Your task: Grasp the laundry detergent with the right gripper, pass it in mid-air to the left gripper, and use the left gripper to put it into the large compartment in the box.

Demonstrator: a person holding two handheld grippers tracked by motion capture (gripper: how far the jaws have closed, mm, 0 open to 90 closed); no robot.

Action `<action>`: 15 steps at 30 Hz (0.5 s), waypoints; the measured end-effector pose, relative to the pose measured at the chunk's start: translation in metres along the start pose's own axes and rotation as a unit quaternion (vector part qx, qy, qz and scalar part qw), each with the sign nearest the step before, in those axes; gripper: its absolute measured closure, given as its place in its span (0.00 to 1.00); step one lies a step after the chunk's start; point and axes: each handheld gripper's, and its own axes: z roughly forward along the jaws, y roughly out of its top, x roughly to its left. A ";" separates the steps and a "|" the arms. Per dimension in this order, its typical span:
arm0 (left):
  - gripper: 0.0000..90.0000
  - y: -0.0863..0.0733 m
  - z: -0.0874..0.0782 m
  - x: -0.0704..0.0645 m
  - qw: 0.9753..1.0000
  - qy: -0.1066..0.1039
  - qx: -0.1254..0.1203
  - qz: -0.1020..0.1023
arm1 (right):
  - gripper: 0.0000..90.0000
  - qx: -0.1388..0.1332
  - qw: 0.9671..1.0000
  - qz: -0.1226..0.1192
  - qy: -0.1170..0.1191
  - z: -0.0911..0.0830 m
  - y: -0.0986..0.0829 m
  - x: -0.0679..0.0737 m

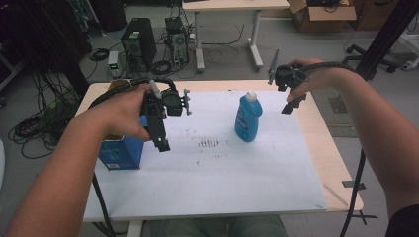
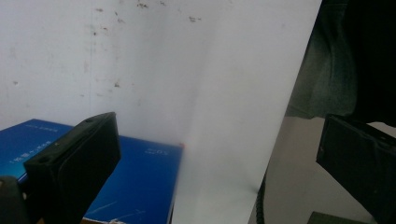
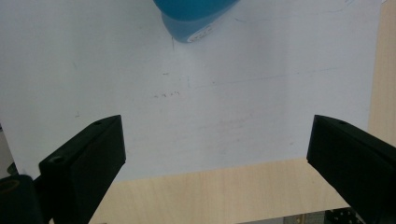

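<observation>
While the left gripper (image 1: pixel 162 133) hovers wide-jawed just above the glossy blue box (image 1: pixel 121 152), the right gripper (image 1: pixel 292 101), jaws equally spread, hangs beside the smooth, probably plastic blue bottle (image 1: pixel 248 117) standing upright on the white sheet (image 1: pixel 222 173).

A light wooden table (image 1: pixel 341 148) stands in front of the person, and a large white sheet (image 1: pixel 237 177) covers most of its top, leaving bare wood along the far edge and down the right side. The sheet carries scattered dark specks and a small cluster of marks near its middle. A blue bottle (image 1: pixel 247 118) with a white cap stands upright on the sheet, right of centre toward the far side. A blue box (image 1: pixel 121 153) rests at the left edge of the sheet, well apart from the bottle.
</observation>
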 end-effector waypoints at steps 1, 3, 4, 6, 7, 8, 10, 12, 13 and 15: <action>0.00 0.000 0.000 0.000 1.000 0.000 -0.001 -0.001 | 0.05 0.000 1.000 -0.001 -0.001 0.000 0.000 0.000; 0.00 0.000 0.000 -0.001 1.000 0.000 -0.001 -0.001 | 0.05 -0.001 1.000 0.000 -0.001 0.000 0.000 0.000; 0.00 0.000 0.001 -0.001 1.000 -0.002 -0.001 0.000 | 0.05 0.001 1.000 -0.001 0.000 0.000 0.000 0.000; 0.00 0.001 0.002 -0.001 1.000 -0.004 0.000 0.001 | 0.05 0.002 1.000 -0.001 0.000 0.000 -0.001 0.000; 0.00 0.002 0.003 -0.001 1.000 -0.004 0.005 0.002 | 0.05 0.003 1.000 -0.001 -0.001 0.000 -0.001 0.000; 0.00 0.002 0.004 -0.001 1.000 -0.004 0.007 0.002 | 0.05 0.003 1.000 0.001 -0.002 0.001 -0.002 0.000; 0.00 0.003 0.004 -0.002 1.000 -0.003 0.003 0.002 | 0.05 0.003 1.000 0.004 -0.003 0.002 -0.003 0.000; 0.00 0.003 0.005 -0.002 1.000 -0.004 0.002 0.006 | 0.05 0.001 1.000 0.006 -0.004 0.003 -0.004 0.001; 0.00 0.004 0.005 -0.003 1.000 -0.004 0.004 0.007 | 0.05 0.000 1.000 0.007 -0.003 0.003 -0.005 0.002; 0.00 0.004 0.006 -0.002 1.000 -0.005 0.006 0.009 | 0.05 0.002 1.000 0.009 -0.003 0.005 -0.006 0.003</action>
